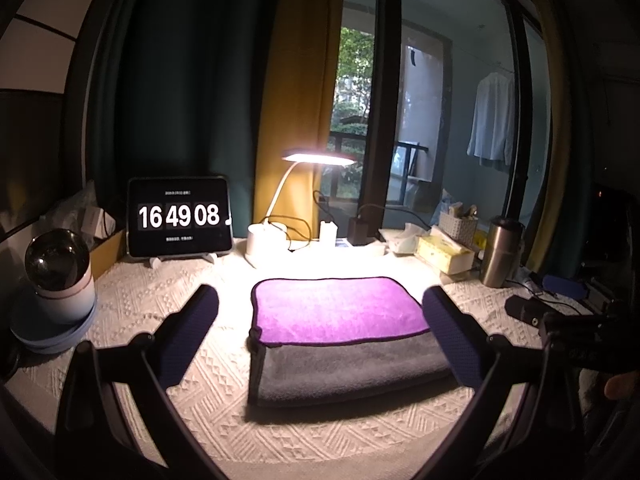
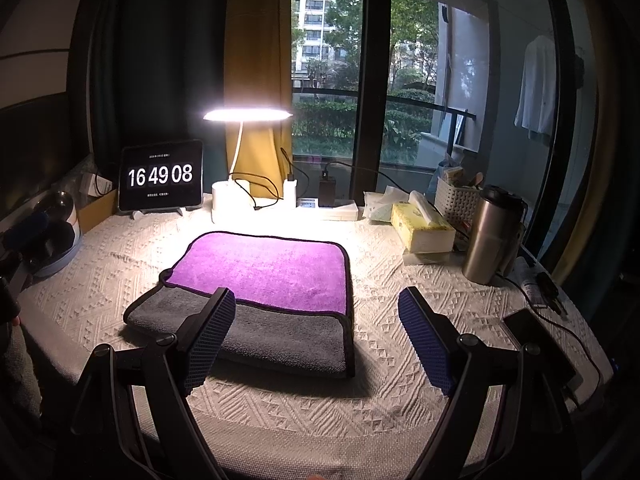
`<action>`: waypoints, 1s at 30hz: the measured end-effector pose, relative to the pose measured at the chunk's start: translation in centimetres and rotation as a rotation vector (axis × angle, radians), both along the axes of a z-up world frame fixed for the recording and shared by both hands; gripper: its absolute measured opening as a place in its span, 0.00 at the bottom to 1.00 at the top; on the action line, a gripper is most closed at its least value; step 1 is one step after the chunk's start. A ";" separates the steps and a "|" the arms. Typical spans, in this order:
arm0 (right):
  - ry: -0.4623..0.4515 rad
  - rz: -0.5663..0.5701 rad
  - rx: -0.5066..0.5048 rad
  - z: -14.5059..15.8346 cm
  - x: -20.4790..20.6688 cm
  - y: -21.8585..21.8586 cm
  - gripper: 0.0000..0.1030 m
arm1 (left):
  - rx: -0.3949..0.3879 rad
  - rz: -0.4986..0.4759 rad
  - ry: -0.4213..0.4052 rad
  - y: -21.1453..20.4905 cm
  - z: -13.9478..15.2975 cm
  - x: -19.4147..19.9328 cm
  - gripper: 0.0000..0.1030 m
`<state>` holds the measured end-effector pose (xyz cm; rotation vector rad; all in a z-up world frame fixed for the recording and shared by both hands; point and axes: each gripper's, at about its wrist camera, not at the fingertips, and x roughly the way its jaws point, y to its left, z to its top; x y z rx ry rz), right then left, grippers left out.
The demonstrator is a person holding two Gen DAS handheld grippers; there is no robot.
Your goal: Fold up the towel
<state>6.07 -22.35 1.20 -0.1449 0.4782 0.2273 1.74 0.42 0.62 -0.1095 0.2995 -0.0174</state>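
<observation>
A folded towel (image 1: 340, 332) lies flat in the middle of the table, purple on its far part and grey on its near part, with a dark border. It also shows in the right wrist view (image 2: 264, 292). My left gripper (image 1: 320, 336) is open and empty, held above the table with its blue-padded fingers either side of the towel. My right gripper (image 2: 316, 340) is open and empty, over the towel's near right corner; its left finger covers part of the grey side.
The table has a white textured cloth (image 2: 400, 280). At the back stand a tablet clock (image 2: 161, 176), a lit desk lamp (image 2: 248, 114), a tissue box (image 2: 422, 224), a steel tumbler (image 2: 490, 236) and a basket (image 2: 456, 200). A dark phone (image 2: 540, 344) lies at the right, bowls (image 1: 56, 280) at the left.
</observation>
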 end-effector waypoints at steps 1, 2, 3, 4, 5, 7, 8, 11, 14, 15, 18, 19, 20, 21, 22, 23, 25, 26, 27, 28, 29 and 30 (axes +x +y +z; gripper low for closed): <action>0.003 -0.001 0.001 -0.1 0.1 0.0 0.84 | 0.001 0.002 0.007 0.0 -0.1 0.3 0.99; 0.005 0.000 0.001 -0.2 0.3 -0.2 0.84 | 0.000 0.003 0.013 0.1 -0.2 0.5 0.99; 0.008 -0.001 0.001 -0.3 0.5 -0.3 0.84 | -0.002 0.003 0.020 0.2 -0.4 0.8 0.99; 0.013 -0.002 0.001 -0.4 0.7 -0.3 0.84 | -0.005 0.002 0.030 0.2 -0.5 1.2 0.99; 0.017 -0.003 0.001 -0.5 1.0 -0.4 0.84 | -0.007 0.003 0.042 0.3 -0.7 1.5 0.99; 0.028 -0.006 0.001 -0.8 1.5 -0.6 0.84 | -0.012 0.009 0.073 0.5 -1.2 2.3 0.99; 0.035 -0.008 0.001 -1.0 1.8 -0.7 0.84 | -0.012 0.012 0.087 0.7 -1.4 2.8 0.99; 0.064 -0.015 0.002 -1.6 2.8 -0.9 0.84 | -0.010 0.019 0.129 0.9 -2.3 4.0 0.99; 0.096 -0.021 0.009 -2.2 4.1 -1.2 0.84 | -0.006 0.025 0.165 1.1 -3.1 5.3 0.99; 0.101 -0.022 0.008 -2.3 4.4 -1.1 0.84 | -0.005 0.029 0.176 1.2 -3.4 5.7 0.99; 0.114 -0.020 0.000 -2.8 5.4 -1.1 0.84 | 0.001 0.039 0.209 1.4 -4.2 7.0 0.99; 0.119 -0.020 -0.001 -2.9 5.7 -1.0 0.84 | -0.001 0.041 0.217 1.6 -4.4 7.4 0.99; 0.126 -0.019 -0.002 -3.0 6.0 -1.0 0.83 | -0.003 0.041 0.228 1.8 -4.7 7.8 0.99; 0.131 -0.021 -0.003 -3.1 6.3 -1.0 0.83 | -0.004 0.042 0.240 2.0 -5.0 8.3 0.99; 0.139 -0.021 -0.003 -3.3 6.6 -1.0 0.83 | -0.004 0.043 0.249 2.1 -5.3 8.6 0.99; 0.148 -0.018 -0.002 -3.5 7.0 -1.1 0.83 | -0.001 0.044 0.261 2.2 -5.6 9.0 0.99; 0.165 -0.019 -0.006 -3.9 7.7 -1.1 0.83 | -0.002 0.043 0.283 2.5 -6.2 9.8 0.99; 0.173 -0.018 -0.007 -4.1 8.0 -1.1 0.81 | -0.005 0.042 0.298 2.7 -6.5 10.3 0.98; 0.183 -0.019 -0.007 -4.4 8.4 -1.1 0.78 | -0.009 0.040 0.309 2.9 -6.8 10.7 0.98; 0.191 -0.019 -0.007 -4.6 8.6 -1.1 0.76 | -0.009 0.040 0.326 3.0 -7.3 11.2 0.97; 0.203 -0.017 -0.006 -4.9 9.0 -1.2 0.75 | -0.009 0.040 0.338 3.1 -7.6 11.5 0.93; 0.212 -0.013 -0.005 -5.2 9.2 -1.2 0.74 | -0.012 0.036 0.352 3.3 -8.1 11.9 0.91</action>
